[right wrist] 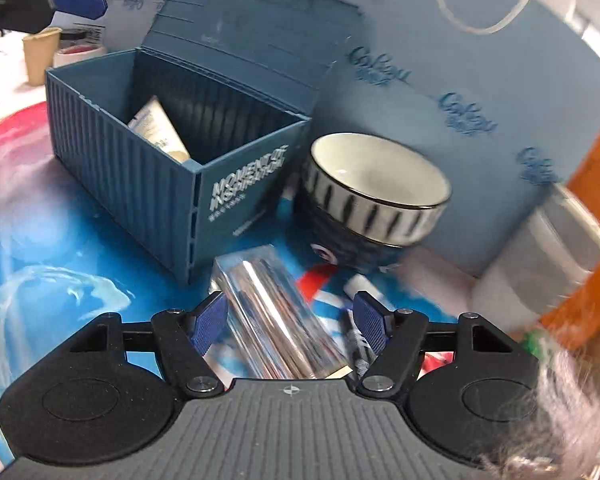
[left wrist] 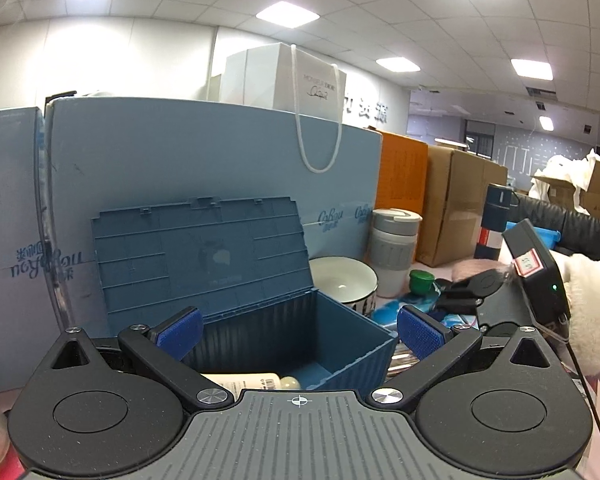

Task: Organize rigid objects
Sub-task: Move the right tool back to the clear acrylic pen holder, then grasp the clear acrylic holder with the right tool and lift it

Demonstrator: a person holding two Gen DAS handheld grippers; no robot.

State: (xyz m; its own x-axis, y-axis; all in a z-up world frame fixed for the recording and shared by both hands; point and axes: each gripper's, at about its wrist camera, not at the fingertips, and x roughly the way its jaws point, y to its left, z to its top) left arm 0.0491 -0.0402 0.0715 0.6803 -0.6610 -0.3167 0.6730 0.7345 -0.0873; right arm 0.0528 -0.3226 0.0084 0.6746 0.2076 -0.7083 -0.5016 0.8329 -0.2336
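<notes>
Silver box: shiny, clear-wrapped box [right wrist: 276, 312] lying on the counter [right wrist: 60, 264] at lower centre of the right wrist view; long axis runs from upper left to lower right of the frame, far end pointing at the container's corner, near end cut off behind the tool body.
Right tool: [right wrist: 290, 324] pads astride the silver box with jaws part-way apart; left pad looks to be at the box's side, the right pad stands off it. Motion blur makes contact hard to judge.
Container: blue shipping-container style bin [right wrist: 140, 160], lid [right wrist: 252, 36] tipped back open; sits left of centre, long axis running back toward the upper left.
Tube: cream tube [right wrist: 160, 130] leaning inside the container, lower end hidden by the wall.
Bowl: striped bowl [right wrist: 380, 196] upright, just right of the container, in front of the blue board.
Marker: white-capped pen [right wrist: 358, 286] partly hidden under the right pad.
Left tool: [left wrist: 300, 332] jaws wide apart, nothing between them, hovering before the open container [left wrist: 292, 332].
Blurred: grey-banded cup [right wrist: 548, 256] at right edge, smeared.
Sleeve: fuzzy pale sleeve [left wrist: 592, 300] at right edge of the left wrist view.
</notes>
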